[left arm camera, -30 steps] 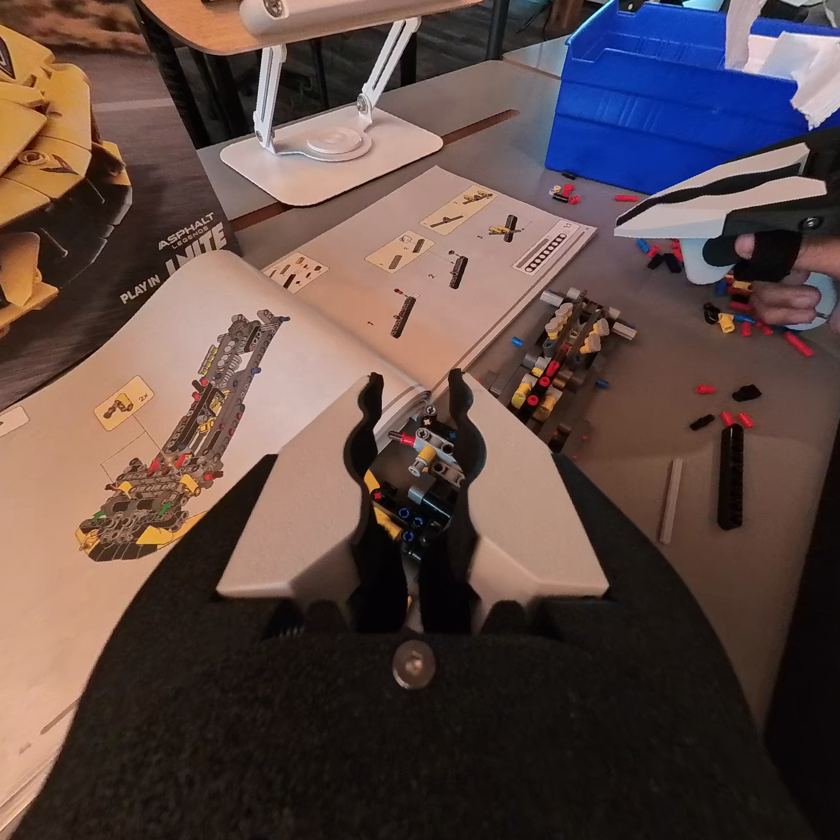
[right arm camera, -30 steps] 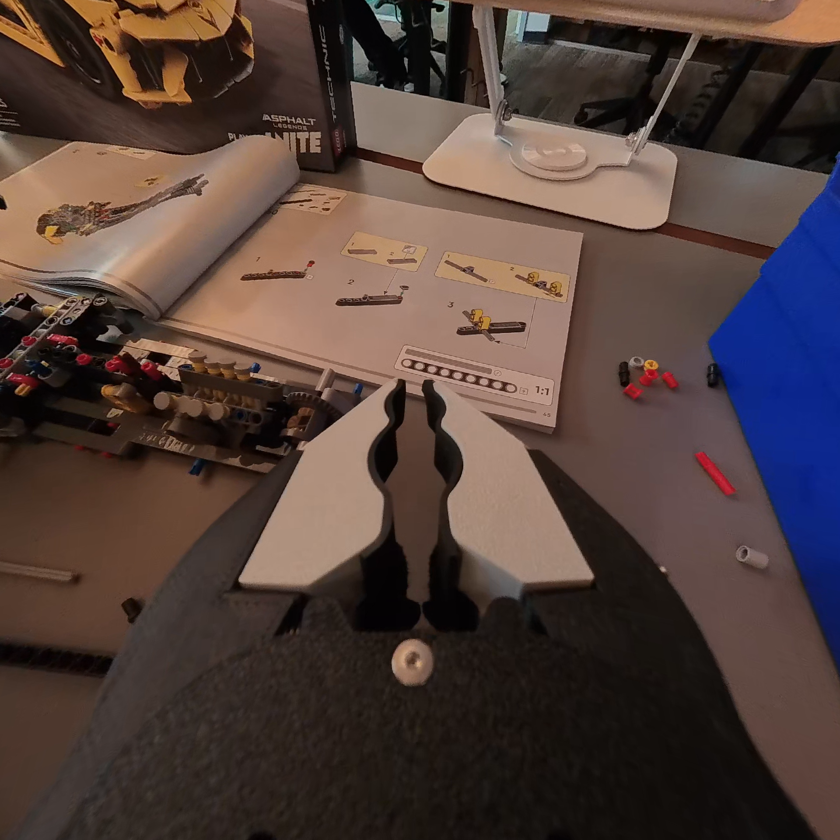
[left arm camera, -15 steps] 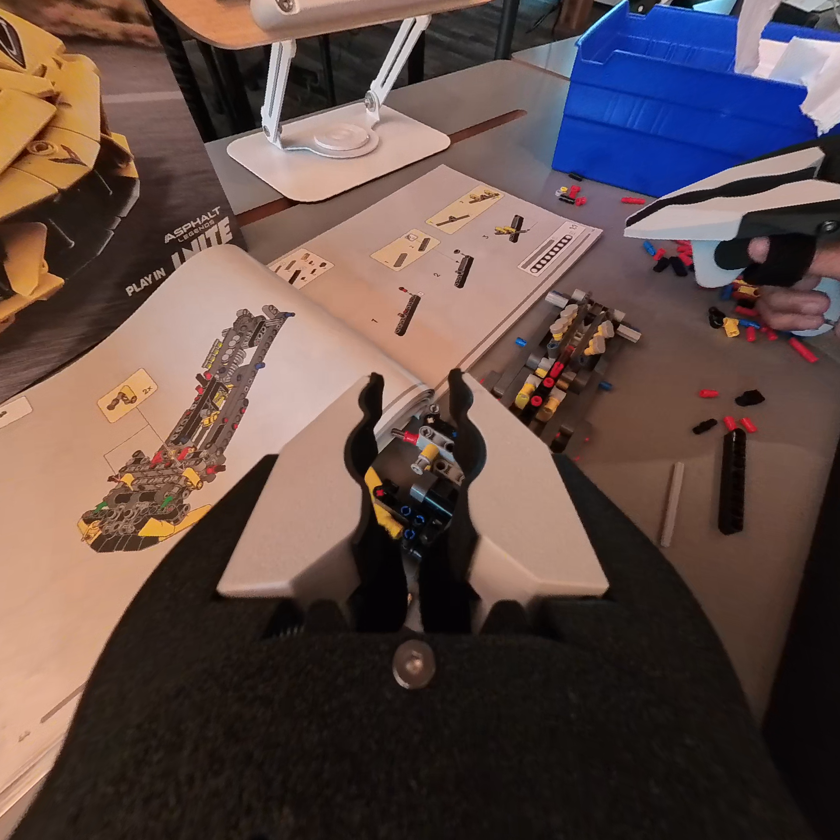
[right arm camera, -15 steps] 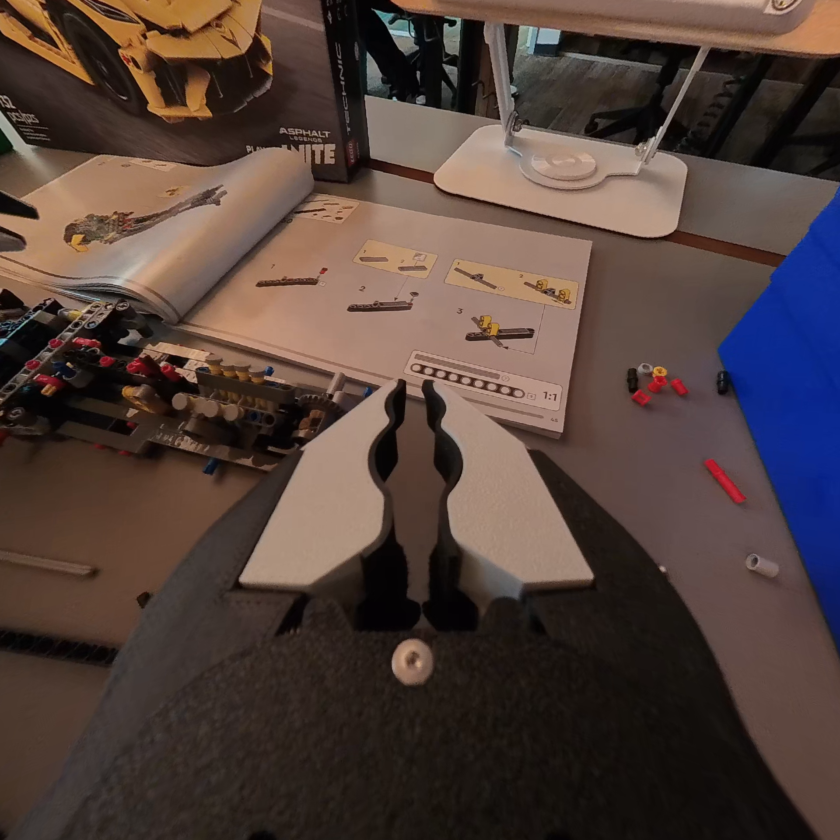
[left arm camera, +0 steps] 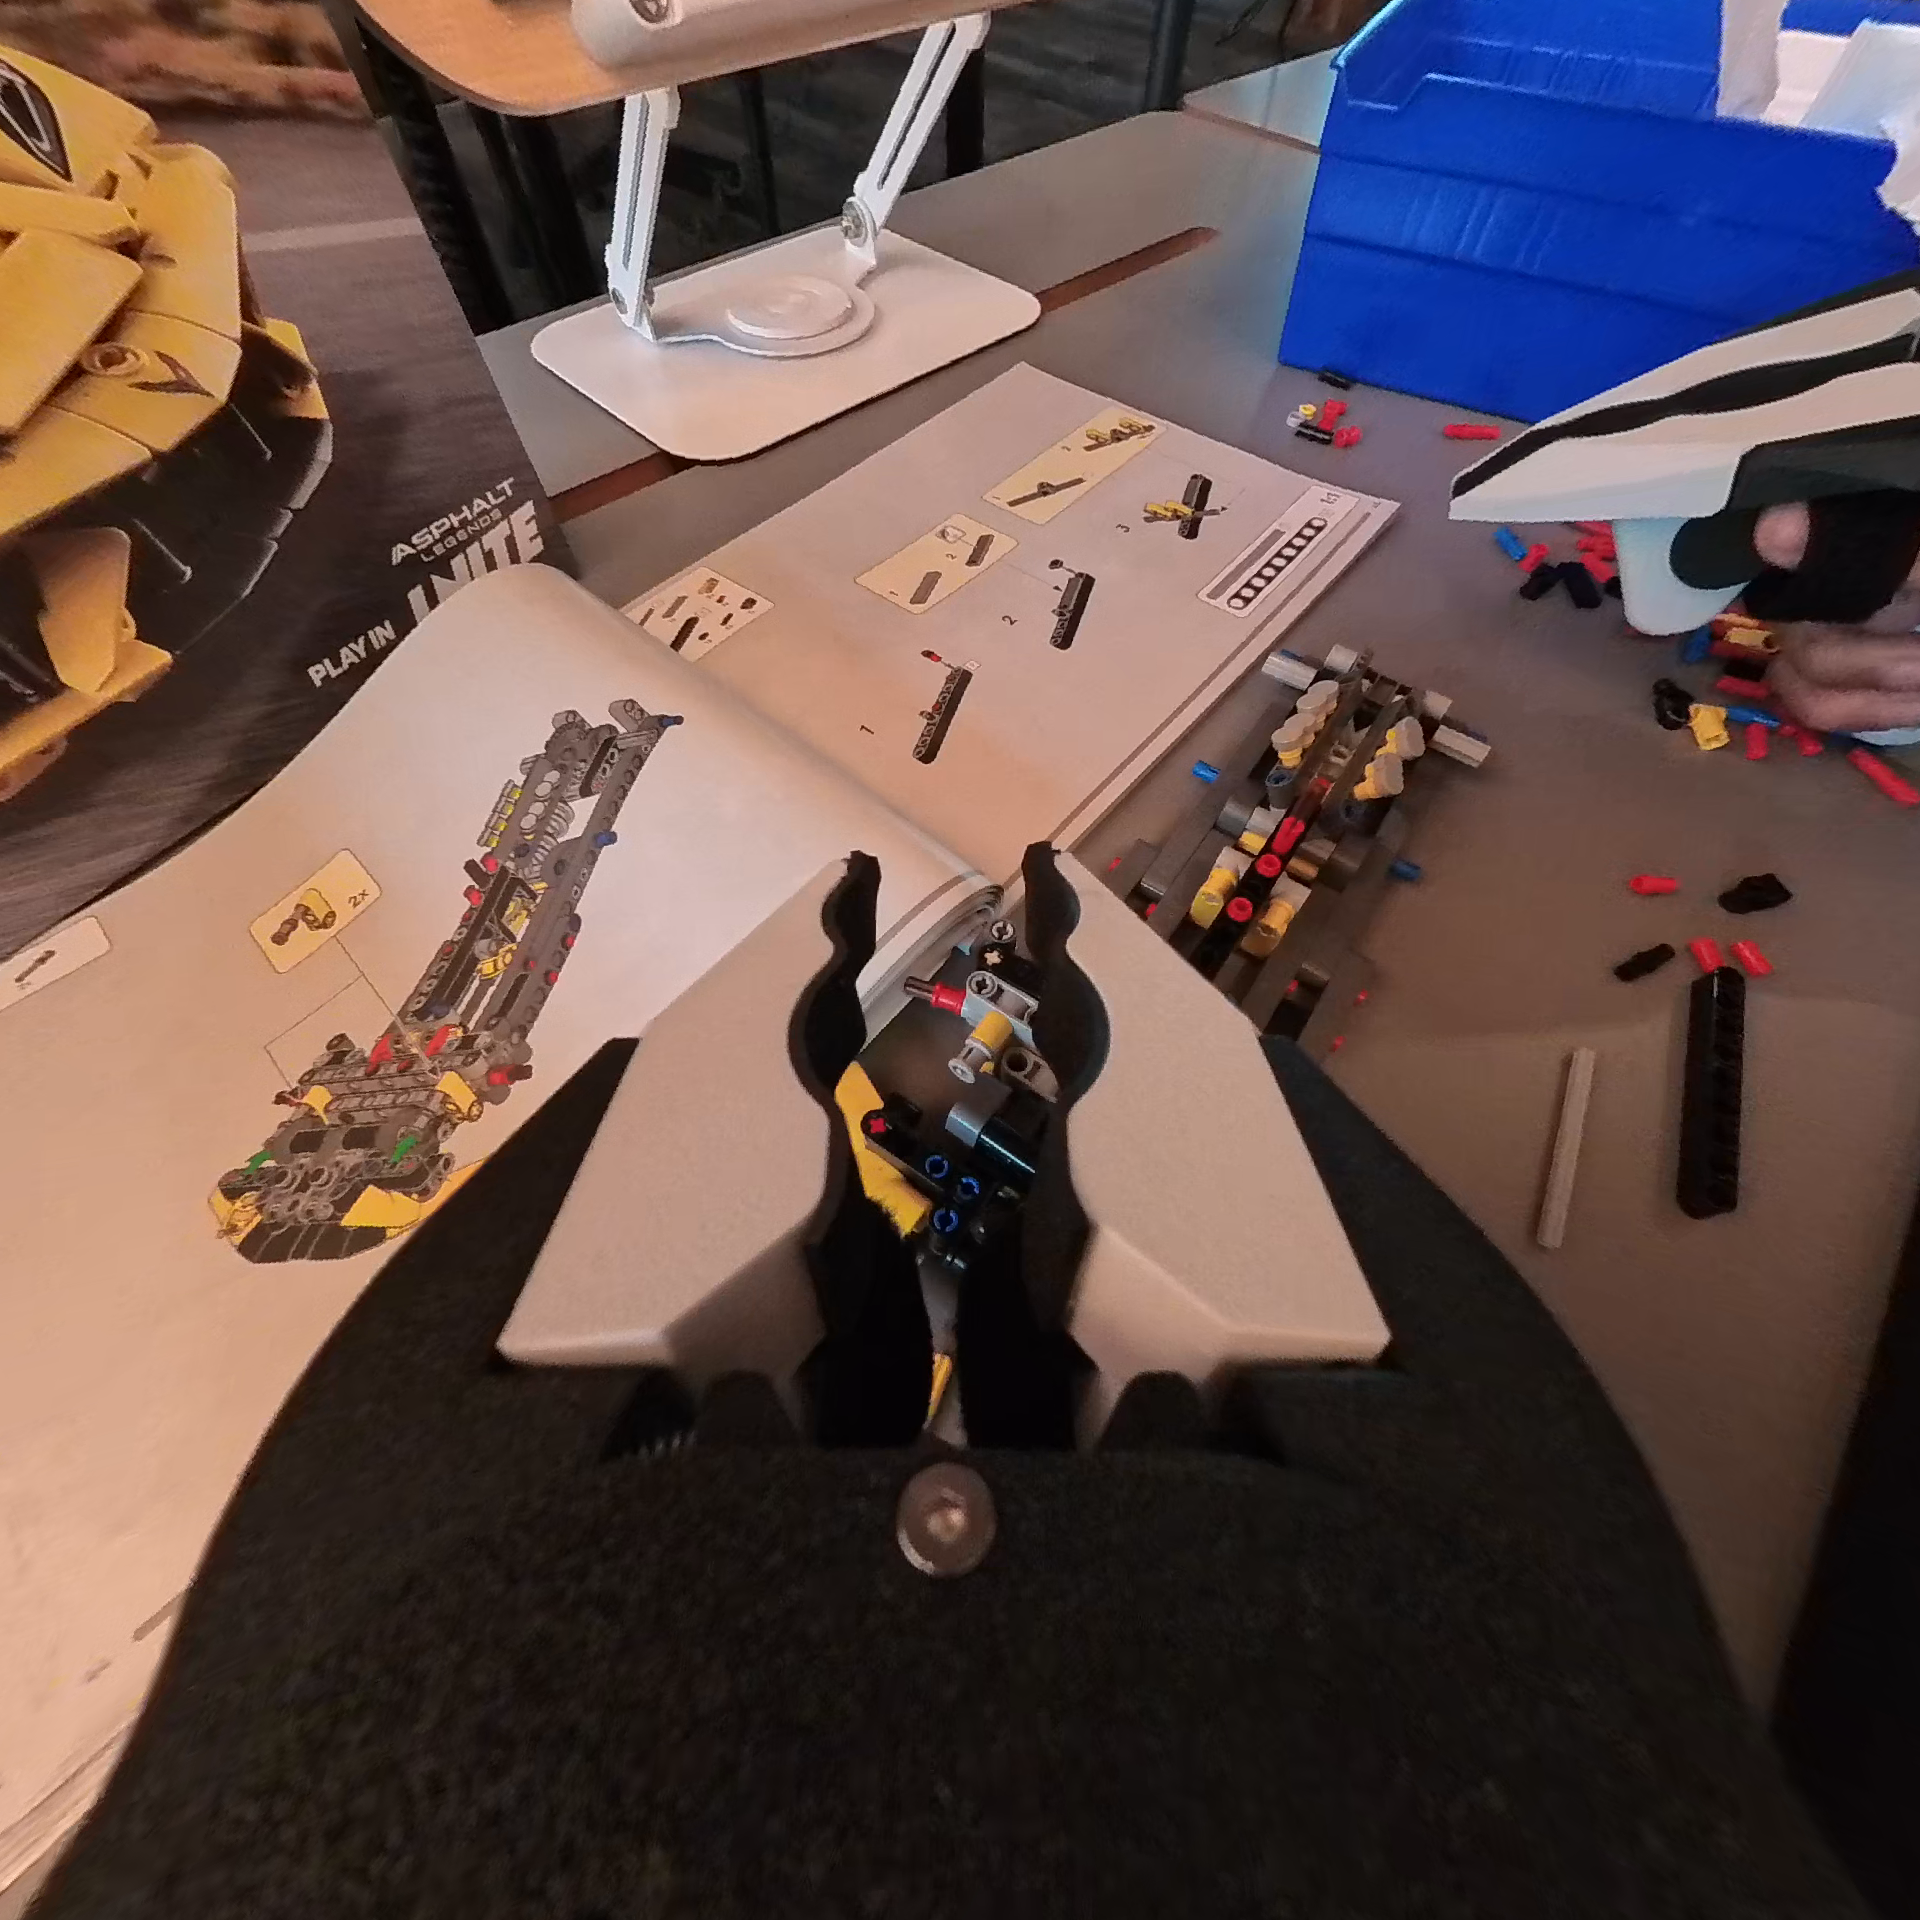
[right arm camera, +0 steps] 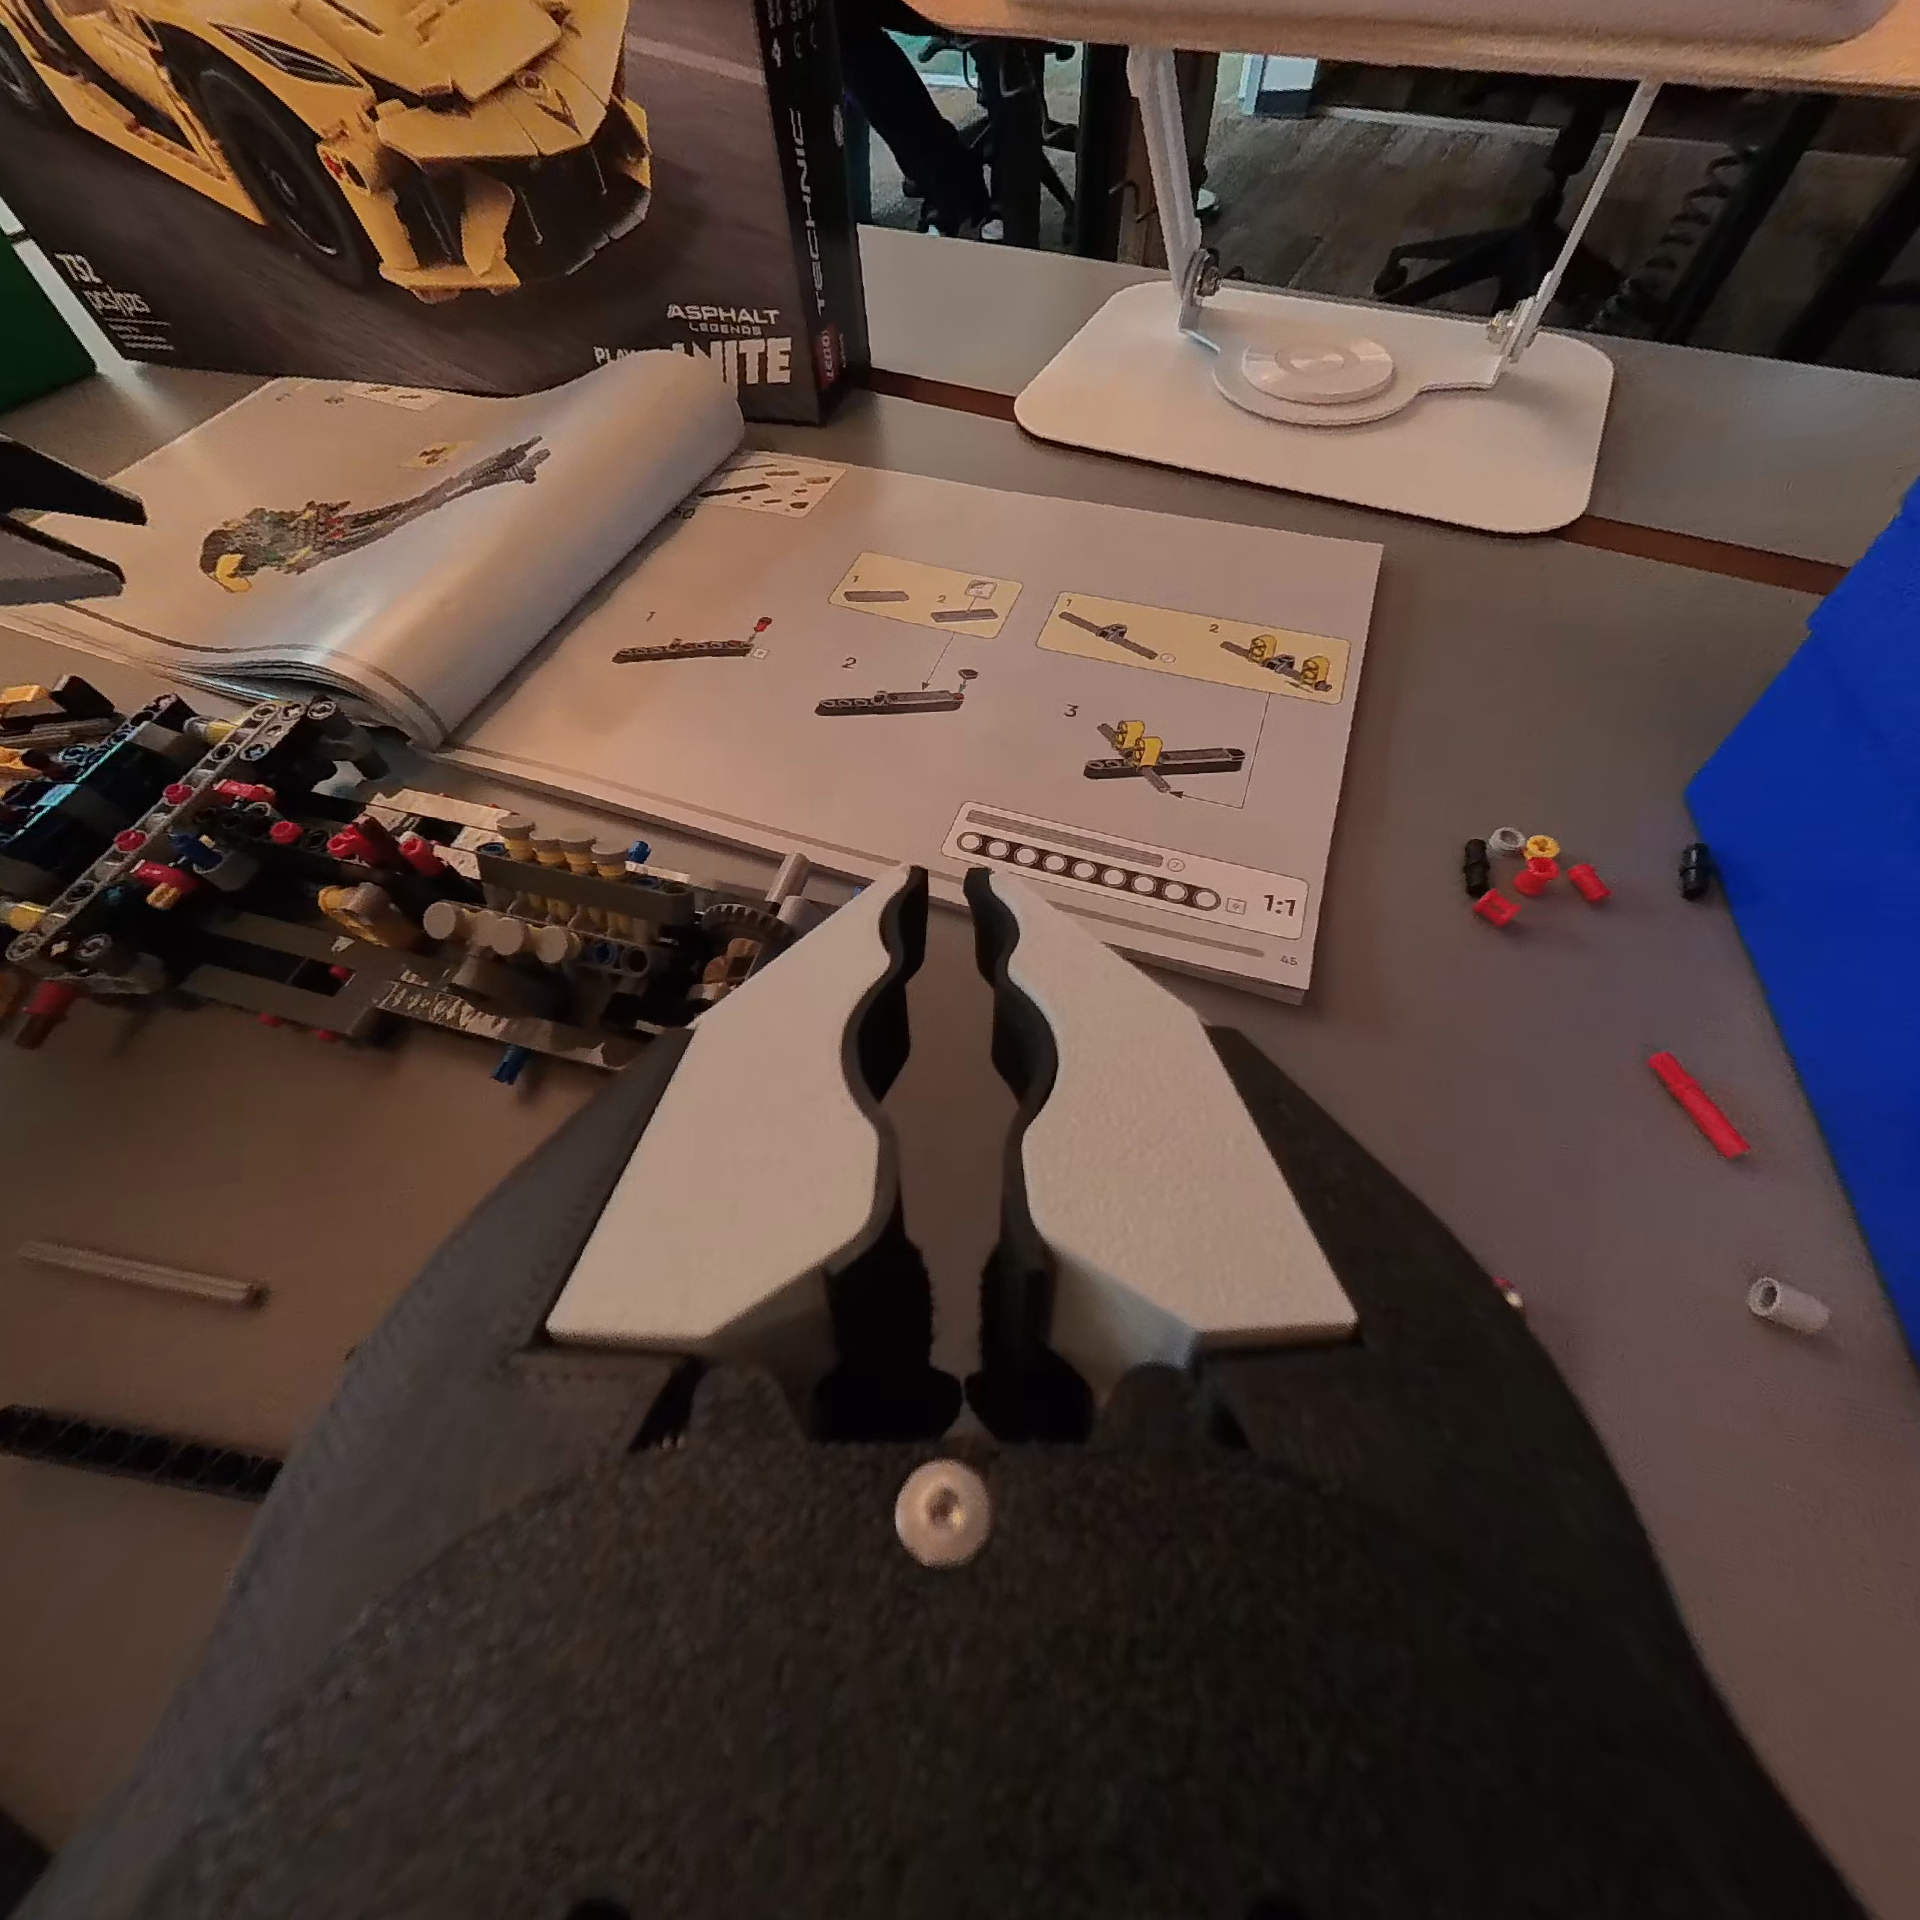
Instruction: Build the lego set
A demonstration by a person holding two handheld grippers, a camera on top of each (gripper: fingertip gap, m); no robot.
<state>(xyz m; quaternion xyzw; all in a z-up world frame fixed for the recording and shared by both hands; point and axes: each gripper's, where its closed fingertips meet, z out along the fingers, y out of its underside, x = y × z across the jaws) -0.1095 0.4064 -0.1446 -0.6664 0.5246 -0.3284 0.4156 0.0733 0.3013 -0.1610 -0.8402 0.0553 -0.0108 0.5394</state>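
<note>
A long Technic chassis (left arm camera: 1309,831) of grey, black, red and yellow parts lies on the grey table beside the open instruction book (left arm camera: 520,790). My left gripper (left arm camera: 951,868) is closed around the chassis's front end (left arm camera: 977,1101), which sits between the jaws. In the right wrist view the chassis (right arm camera: 364,914) lies at left and the left gripper's tips (right arm camera: 62,520) show at the left edge. My right gripper (right arm camera: 945,883) is shut and empty, above the table next to the chassis's rear end. It also shows in the left wrist view (left arm camera: 1662,457), held by a gloved hand.
A long black beam (left arm camera: 1709,1091) and a grey axle (left arm camera: 1564,1143) lie right of the chassis. Small loose red, black, blue and yellow pins (left arm camera: 1766,717) are scattered near the blue bin (left arm camera: 1558,208). The set's box (right arm camera: 416,208) and a white stand base (right arm camera: 1320,405) are behind the book. The gap from one gripper's tips to the other's is roughly 20 cm. My left tips are roughly 15 cm from the grey axle (left arm camera: 1564,1143). My right wrist view (right arm camera: 127,1264) looks at it from another angle.
Both grippers have drifted slightly; the right one has pulled back a little, so more of the box and chassis shows. Neither jaw opening has changed.
</note>
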